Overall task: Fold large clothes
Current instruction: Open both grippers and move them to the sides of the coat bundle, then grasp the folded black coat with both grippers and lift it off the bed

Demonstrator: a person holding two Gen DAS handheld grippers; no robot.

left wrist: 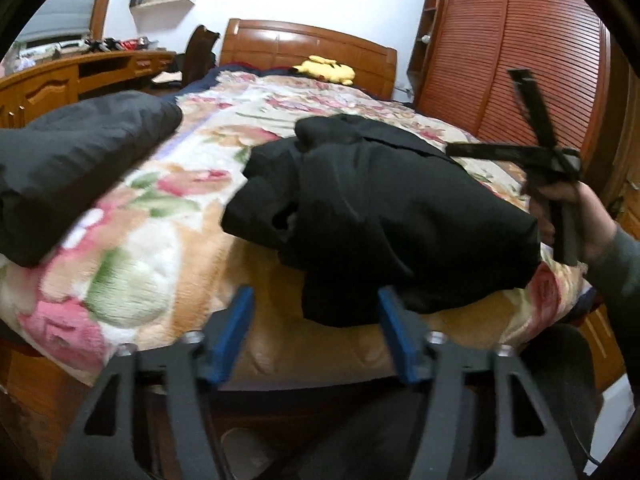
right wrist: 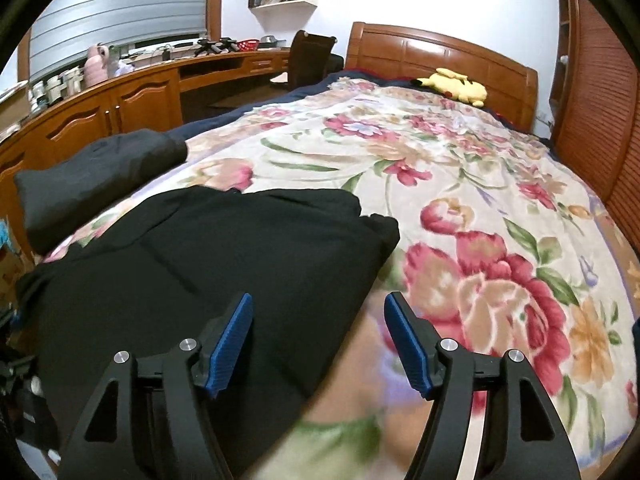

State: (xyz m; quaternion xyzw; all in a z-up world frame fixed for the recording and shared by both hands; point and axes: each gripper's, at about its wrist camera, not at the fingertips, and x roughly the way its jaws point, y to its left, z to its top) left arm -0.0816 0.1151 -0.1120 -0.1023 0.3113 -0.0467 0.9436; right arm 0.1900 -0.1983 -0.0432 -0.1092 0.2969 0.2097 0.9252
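Observation:
A black garment (left wrist: 384, 216) lies bunched and partly folded near the foot of the floral bed; it fills the lower left of the right wrist view (right wrist: 224, 264). A second dark grey folded garment (left wrist: 76, 160) lies at the bed's left edge, also in the right wrist view (right wrist: 100, 176). My left gripper (left wrist: 316, 316) is open and empty, just in front of the black garment's near edge. My right gripper (right wrist: 318, 320) is open and empty above the garment's right edge. The right gripper's body also shows in the left wrist view (left wrist: 552, 184), held in a hand.
The floral blanket (right wrist: 460, 208) covers the bed. A yellow plush toy (right wrist: 456, 86) lies by the wooden headboard (right wrist: 432, 52). A wooden desk and cabinets (right wrist: 120, 100) run along the left; a slatted wardrobe (left wrist: 520, 60) stands on the right.

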